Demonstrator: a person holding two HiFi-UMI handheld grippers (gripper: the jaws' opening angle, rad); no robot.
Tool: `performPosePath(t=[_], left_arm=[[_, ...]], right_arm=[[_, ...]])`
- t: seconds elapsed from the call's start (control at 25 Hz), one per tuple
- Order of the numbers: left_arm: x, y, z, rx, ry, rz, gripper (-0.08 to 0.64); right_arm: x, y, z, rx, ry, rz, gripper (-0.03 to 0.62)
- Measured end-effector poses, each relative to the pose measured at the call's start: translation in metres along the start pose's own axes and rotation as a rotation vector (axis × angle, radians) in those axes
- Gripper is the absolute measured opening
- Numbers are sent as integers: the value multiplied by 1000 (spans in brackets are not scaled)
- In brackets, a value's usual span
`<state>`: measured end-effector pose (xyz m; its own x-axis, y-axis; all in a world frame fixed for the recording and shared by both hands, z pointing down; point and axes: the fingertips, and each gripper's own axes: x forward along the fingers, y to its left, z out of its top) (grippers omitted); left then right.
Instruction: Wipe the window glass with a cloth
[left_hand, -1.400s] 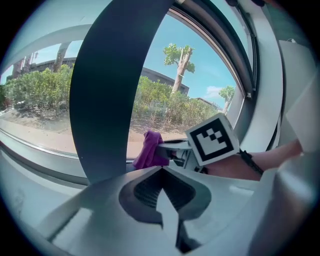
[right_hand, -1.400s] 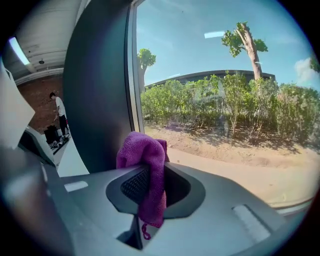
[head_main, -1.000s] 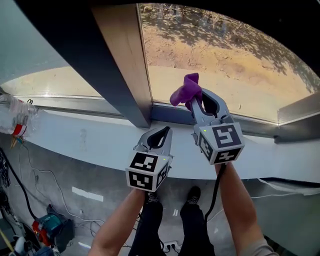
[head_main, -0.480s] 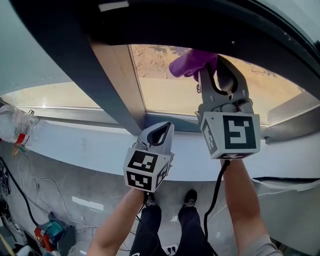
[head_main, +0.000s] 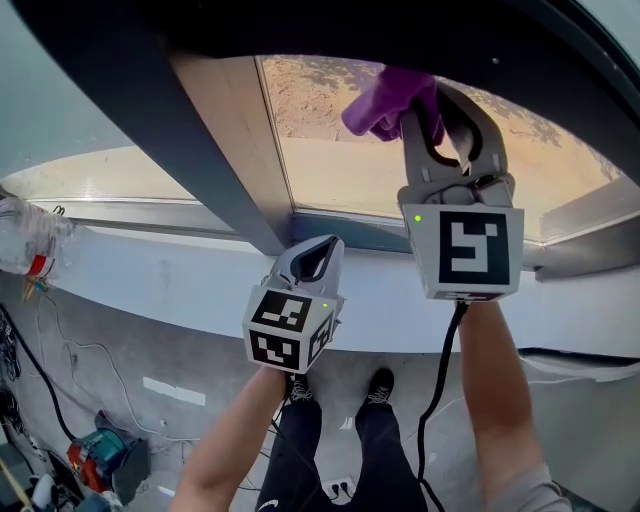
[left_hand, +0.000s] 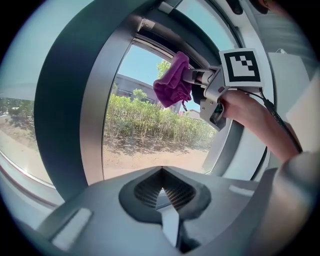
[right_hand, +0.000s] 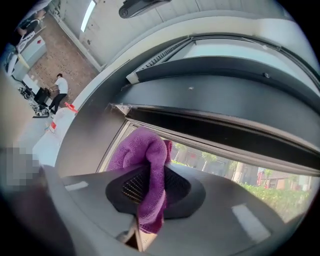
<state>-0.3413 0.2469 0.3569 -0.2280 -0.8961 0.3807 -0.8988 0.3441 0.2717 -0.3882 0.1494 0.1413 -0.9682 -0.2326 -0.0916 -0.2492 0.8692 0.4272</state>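
Thick dark frame post (head_main: 150, 130) on the left. Left tongs (head_main: 318, 262) sit low over the pale sill (head_main: 180, 270), pinched together on nothing. Then the smooth glass (head_main: 340, 160), and up near its top edge a bunched, fuzzy purple cloth (head_main: 385, 100), clamped tight in the right tongs (head_main: 425, 105).
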Motion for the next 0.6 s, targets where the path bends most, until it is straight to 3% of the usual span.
performPosePath(t=[0.24, 0.6], left_arm=[[5, 9, -20, -11, 31, 15, 0], [14, 22, -59, -36, 82, 44, 0]], right_arm=[[0, 28, -40, -33, 47, 70, 81], [-4, 72, -122, 24, 125, 140, 81]])
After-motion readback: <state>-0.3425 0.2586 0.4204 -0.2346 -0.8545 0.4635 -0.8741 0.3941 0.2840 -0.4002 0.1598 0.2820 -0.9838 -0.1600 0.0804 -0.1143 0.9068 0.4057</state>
